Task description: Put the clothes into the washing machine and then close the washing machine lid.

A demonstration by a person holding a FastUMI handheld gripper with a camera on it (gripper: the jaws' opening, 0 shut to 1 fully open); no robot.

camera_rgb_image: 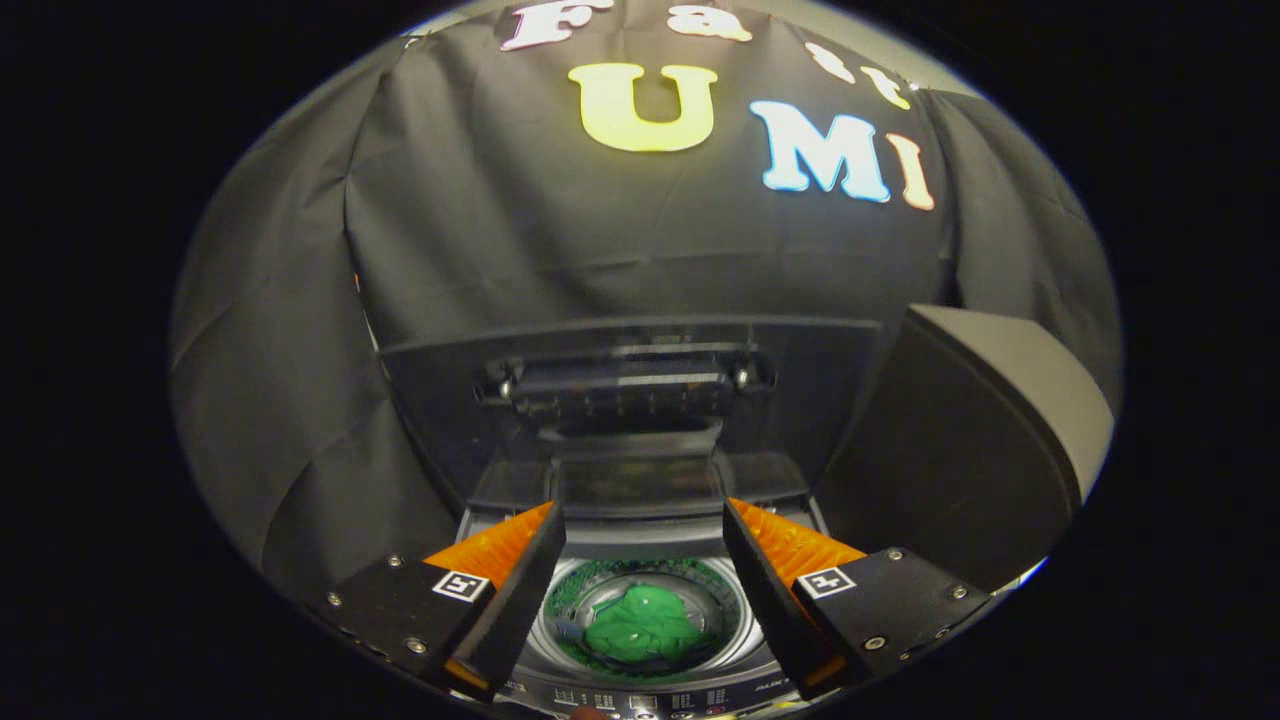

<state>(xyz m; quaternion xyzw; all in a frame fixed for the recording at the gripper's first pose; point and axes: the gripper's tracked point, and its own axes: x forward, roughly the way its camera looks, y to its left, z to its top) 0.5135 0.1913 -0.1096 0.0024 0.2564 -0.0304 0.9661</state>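
One crumpled green garment [640, 625] inside washing machine [640, 690] drum, lid [630, 400] raised; gripper [640, 540] open, empty, above.

Creased black cloth wall [520, 250] hangs behind, dimly lit. A dark grey box [985, 440] stands at its right side

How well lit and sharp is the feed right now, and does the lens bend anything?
Gripper view: dim booth, with the bright green garment in the shiny metal washing machine drum lit best, seen between the open claw fingers; faint glare on the raised dark glossy lid; fisheye curves the lid's edges and the black cloth wall; focus looks fairly even, nothing badly blurred.
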